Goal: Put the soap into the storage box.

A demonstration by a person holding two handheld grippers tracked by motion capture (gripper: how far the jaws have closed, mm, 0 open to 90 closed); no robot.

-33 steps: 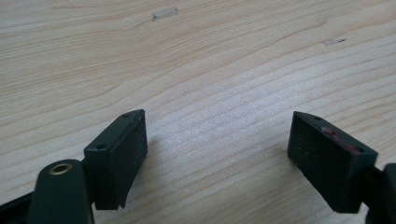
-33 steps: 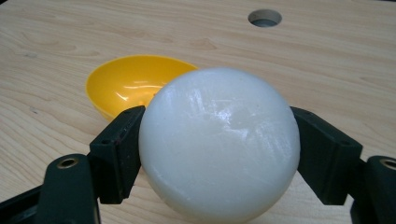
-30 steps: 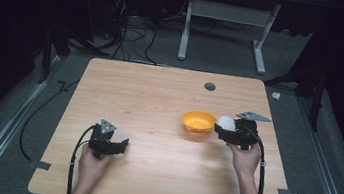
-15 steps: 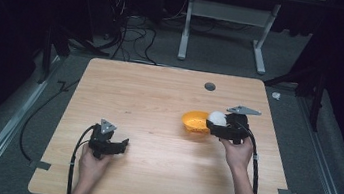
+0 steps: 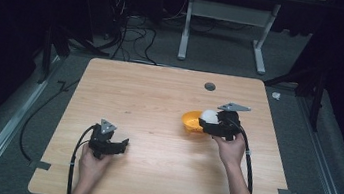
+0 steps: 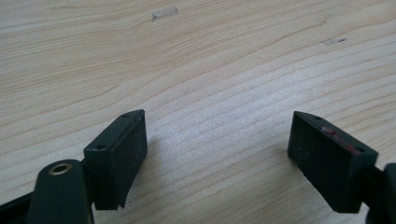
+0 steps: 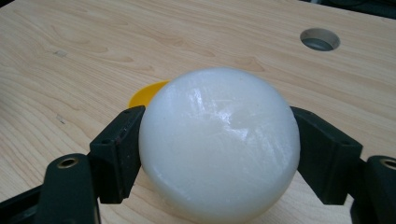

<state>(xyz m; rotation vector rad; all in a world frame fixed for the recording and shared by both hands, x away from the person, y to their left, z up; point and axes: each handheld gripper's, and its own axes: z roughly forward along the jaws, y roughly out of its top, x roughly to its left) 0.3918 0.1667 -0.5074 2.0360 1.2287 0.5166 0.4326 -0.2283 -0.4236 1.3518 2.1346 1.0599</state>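
White ball clamped in the right gripper (image 5: pixel 205 121) over a bowl.
The smooth white translucent ball (image 7: pixel 219 142) sits squeezed between both jaws, the shallow orange plastic bowl (image 5: pixel 191 121) just behind and below it. The left gripper (image 6: pixel 217 154) jaws stand spread apart over the bare light wooden table (image 6: pixel 224 70).

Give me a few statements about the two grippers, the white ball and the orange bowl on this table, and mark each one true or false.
1. The right gripper is shut on the white ball. True.
2. The left gripper holds a second ball. False: its jaws stand open over bare wood with nothing between them.
3. The orange bowl sits on the wooden table, at the right gripper's side. True.
4. The white ball lies on the table near the left hand. False: it is clamped in the right gripper beside the bowl.
5. The table has a round hole near its far edge. True.
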